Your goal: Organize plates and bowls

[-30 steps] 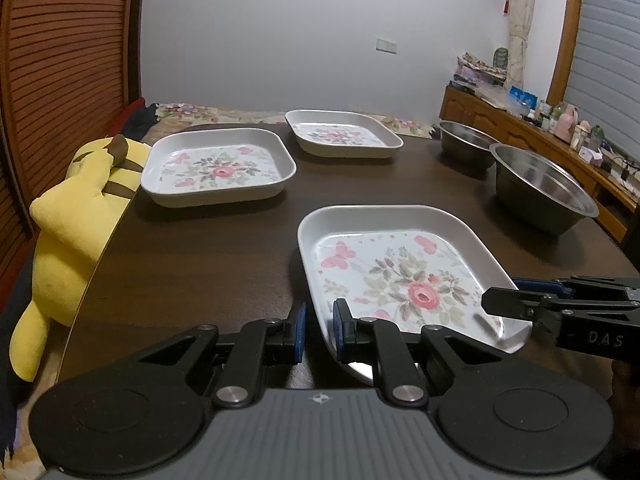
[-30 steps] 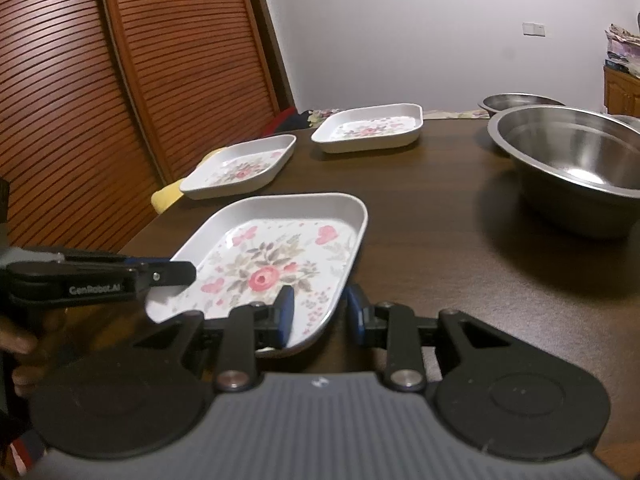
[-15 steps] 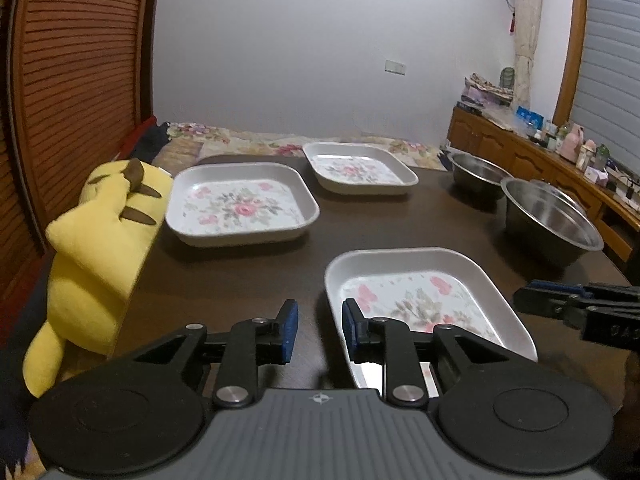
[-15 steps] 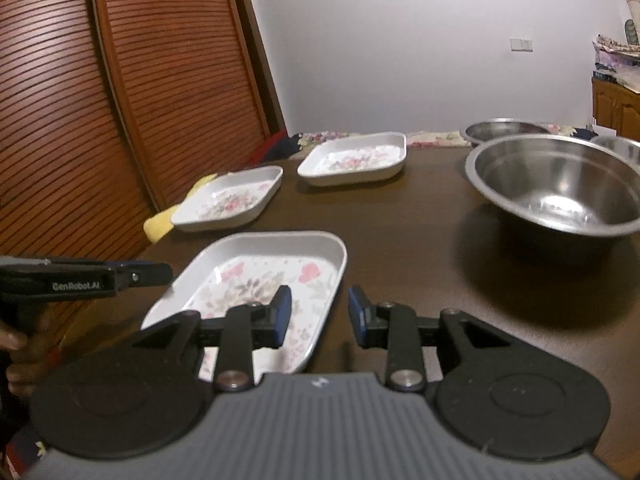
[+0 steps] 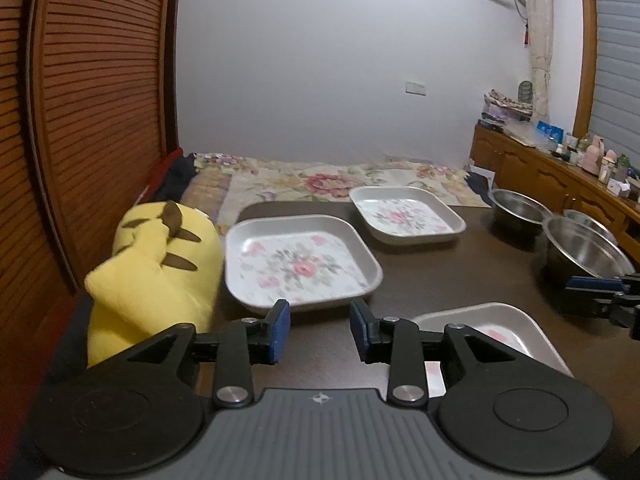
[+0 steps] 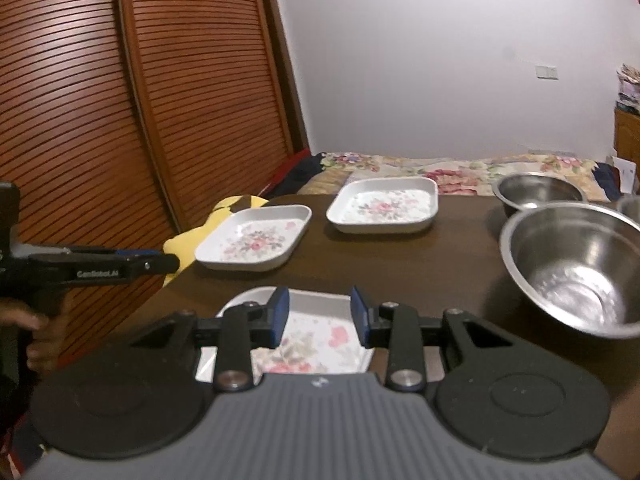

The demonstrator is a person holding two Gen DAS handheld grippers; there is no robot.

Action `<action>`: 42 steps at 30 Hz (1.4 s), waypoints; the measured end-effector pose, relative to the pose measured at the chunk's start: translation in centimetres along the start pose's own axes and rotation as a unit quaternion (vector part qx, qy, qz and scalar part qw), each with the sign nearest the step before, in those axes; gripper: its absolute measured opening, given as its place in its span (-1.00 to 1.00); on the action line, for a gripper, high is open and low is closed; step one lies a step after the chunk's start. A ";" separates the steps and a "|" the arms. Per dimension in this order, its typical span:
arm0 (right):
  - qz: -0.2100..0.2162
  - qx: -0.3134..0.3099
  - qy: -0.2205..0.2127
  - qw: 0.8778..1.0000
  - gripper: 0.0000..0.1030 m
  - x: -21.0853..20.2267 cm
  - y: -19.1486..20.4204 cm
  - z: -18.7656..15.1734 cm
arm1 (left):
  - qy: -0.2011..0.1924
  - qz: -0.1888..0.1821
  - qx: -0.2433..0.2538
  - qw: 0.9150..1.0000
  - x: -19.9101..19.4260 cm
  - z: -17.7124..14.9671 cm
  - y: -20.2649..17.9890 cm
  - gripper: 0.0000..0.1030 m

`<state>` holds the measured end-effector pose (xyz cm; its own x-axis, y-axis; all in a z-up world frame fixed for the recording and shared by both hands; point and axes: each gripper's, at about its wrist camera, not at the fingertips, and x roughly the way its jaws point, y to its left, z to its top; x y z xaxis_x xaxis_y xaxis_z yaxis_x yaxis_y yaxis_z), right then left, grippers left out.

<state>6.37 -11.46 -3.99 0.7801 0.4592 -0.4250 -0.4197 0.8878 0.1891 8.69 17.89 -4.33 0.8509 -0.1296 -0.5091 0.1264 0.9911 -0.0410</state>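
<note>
Three white square floral plates lie on the dark wooden table (image 5: 420,276). The near plate (image 6: 320,332) lies just under my right gripper (image 6: 319,315), which is open and empty above it. It also shows at the lower right of the left wrist view (image 5: 500,328). My left gripper (image 5: 319,330) is open and empty, raised in front of the middle plate (image 5: 298,264). The far plate (image 5: 406,214) lies behind. Steel bowls stand at the right: a large one (image 6: 576,268) and a smaller one (image 6: 538,194) behind it.
A yellow plush toy (image 5: 156,268) leans at the table's left edge. A slatted wooden door (image 6: 120,100) stands at the left. A bed with a floral cover (image 5: 340,182) lies beyond the table. A cluttered wooden sideboard (image 5: 560,172) runs along the right.
Both grippers have risen and drawn back from the near plate, and their jaws have opened wider. The plates and bowls have not moved.
</note>
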 end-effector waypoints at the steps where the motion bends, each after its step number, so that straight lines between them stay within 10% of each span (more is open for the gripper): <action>1: 0.002 -0.004 0.002 1.000 -0.31 0.4 0.2 0.3 | 0.000 0.002 0.001 1.000 0.3 0.2 0.4 -0.29; 32: 0.055 -0.030 0.117 0.991 -0.31 16.3 2.6 7.0 | 0.058 -0.002 -0.025 0.998 11.0 2.8 7.4 -0.30; 42: 0.061 -0.030 0.148 0.987 -0.38 18.4 2.6 6.5 | 0.065 -0.006 -0.036 0.997 11.9 2.5 7.7 -0.64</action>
<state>22.61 -0.48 -5.58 0.5564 0.5259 -0.6433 -0.5361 0.8187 0.2056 21.07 23.94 -8.51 0.7752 -0.1412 -0.6157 0.0952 0.9897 -0.1071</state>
